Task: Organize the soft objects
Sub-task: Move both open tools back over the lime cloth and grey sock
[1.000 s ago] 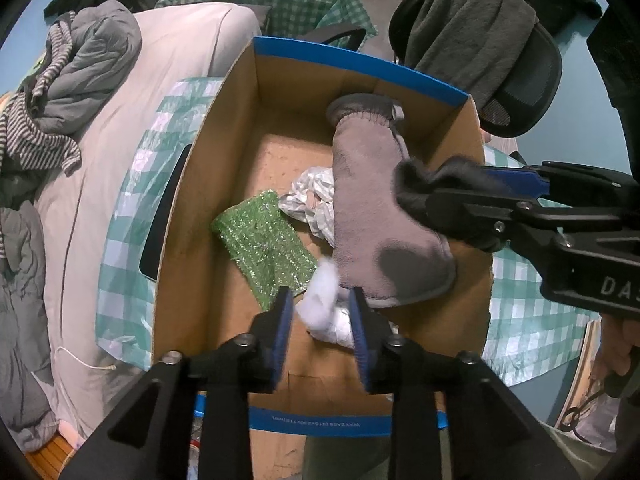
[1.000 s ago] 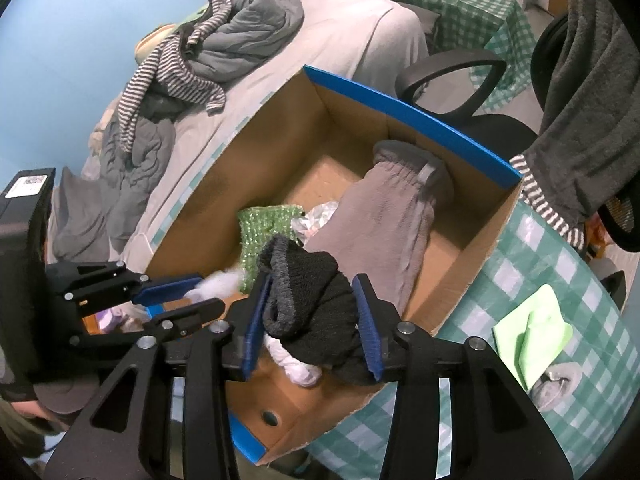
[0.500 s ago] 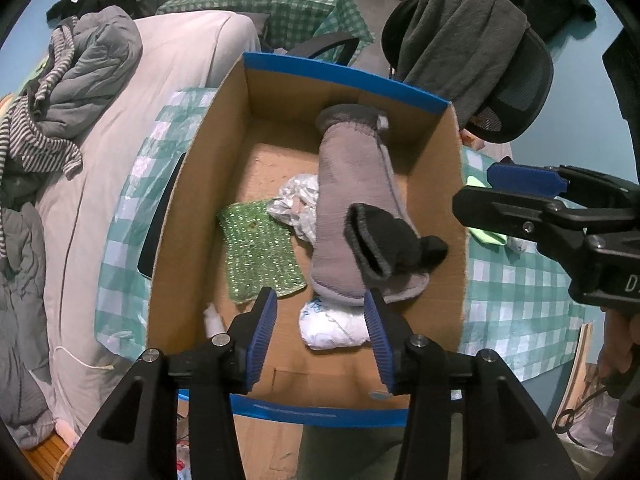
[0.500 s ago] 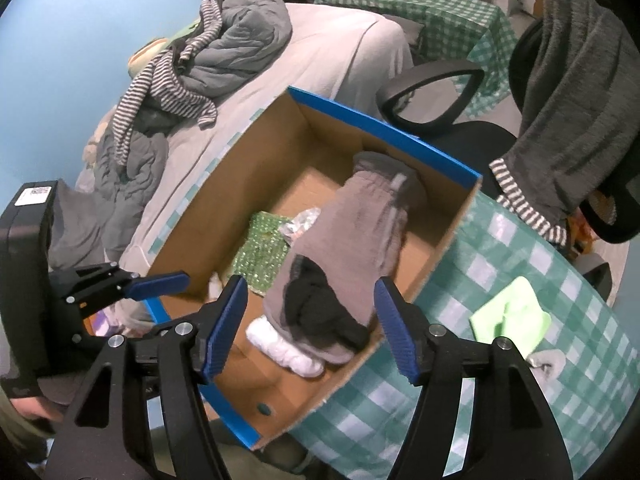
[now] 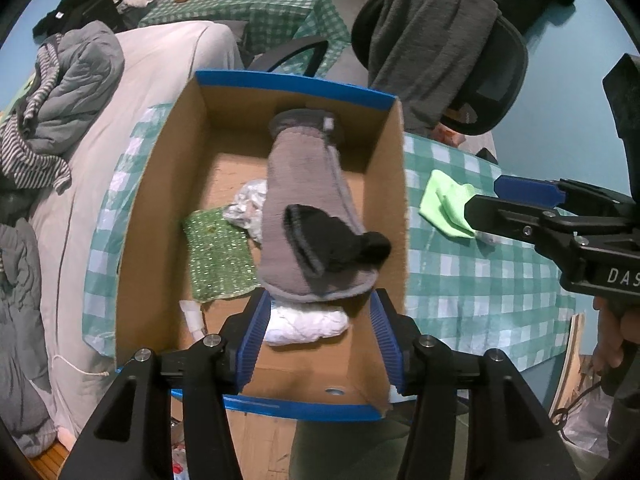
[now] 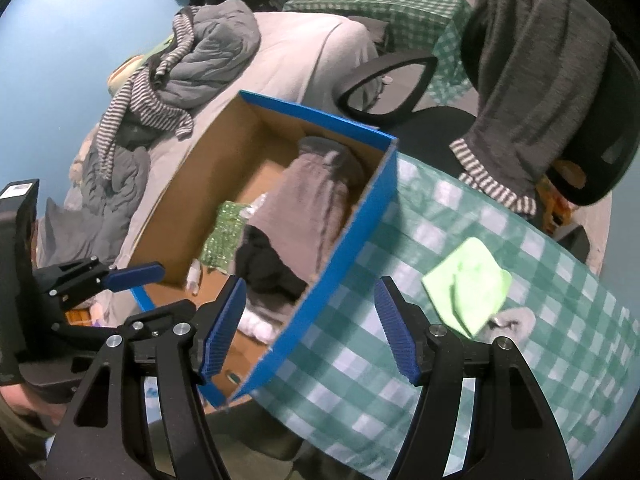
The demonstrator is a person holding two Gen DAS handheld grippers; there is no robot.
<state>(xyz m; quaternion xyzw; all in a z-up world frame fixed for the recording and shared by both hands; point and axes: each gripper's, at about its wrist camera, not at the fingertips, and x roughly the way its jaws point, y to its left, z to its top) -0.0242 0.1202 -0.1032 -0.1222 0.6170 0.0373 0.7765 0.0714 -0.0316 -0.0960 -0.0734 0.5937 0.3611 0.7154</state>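
Now black sock (image 5: 340, 246) lies crumpled atop grey mitten (image 5: 308, 208) inside cardboard box (image 5: 160, 184).

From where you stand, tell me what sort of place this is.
Probably a lived-in bedroom or small flat: a bed heaped with clothes, an office chair draped with a garment, and tables under green checked cloths.

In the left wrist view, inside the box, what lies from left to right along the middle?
Green sparkly cloth → crumpled silvery wrap → grey mitt → black sock on the mitt → the cardboard box right wall.
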